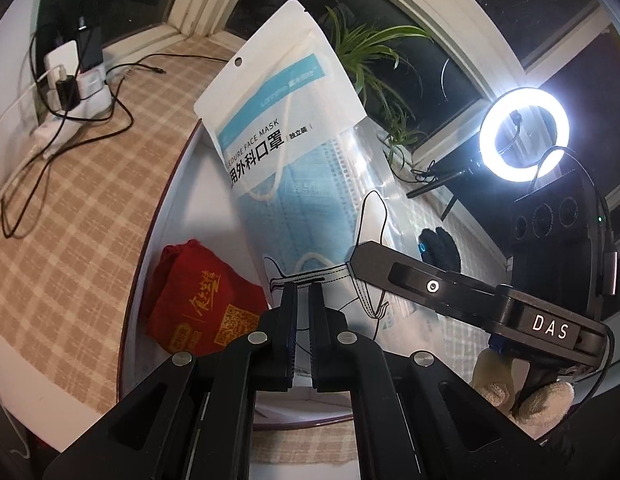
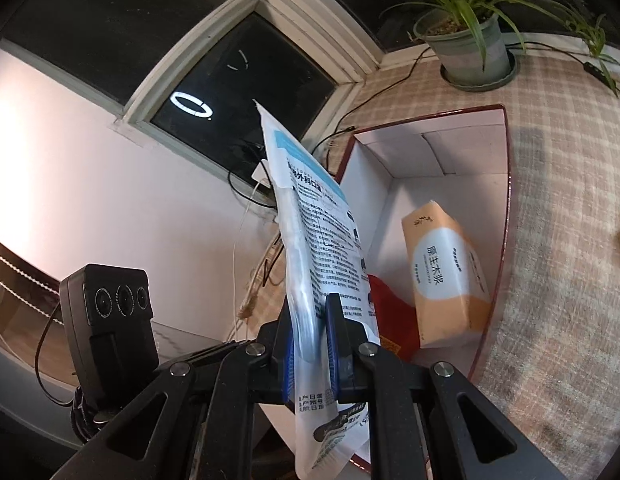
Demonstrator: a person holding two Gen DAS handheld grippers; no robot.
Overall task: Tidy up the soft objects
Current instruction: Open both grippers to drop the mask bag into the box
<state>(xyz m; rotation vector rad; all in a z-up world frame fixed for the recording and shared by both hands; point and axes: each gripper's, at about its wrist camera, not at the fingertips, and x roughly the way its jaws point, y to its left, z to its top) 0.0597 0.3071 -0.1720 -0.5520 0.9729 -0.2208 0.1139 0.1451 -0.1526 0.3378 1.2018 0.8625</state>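
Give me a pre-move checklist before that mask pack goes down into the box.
1. Right gripper clamped on the mask pack: ok.
2. Left gripper closed: ok; whether it pinches the pack: cannot tell.
3. Box open below the pack: ok.
4. Free floor space in the box: cannot tell; the tissue pack and red pouch already lie inside.
5. Pack sealed and undamaged: cannot tell.

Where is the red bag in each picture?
Left wrist view: the red bag lies at lower left, inside the white box, left of the face mask pack.
Right wrist view: the red bag peeks out at lower middle, between the mask pack and an orange tissue pack.
Shared landmark: the potted plant.
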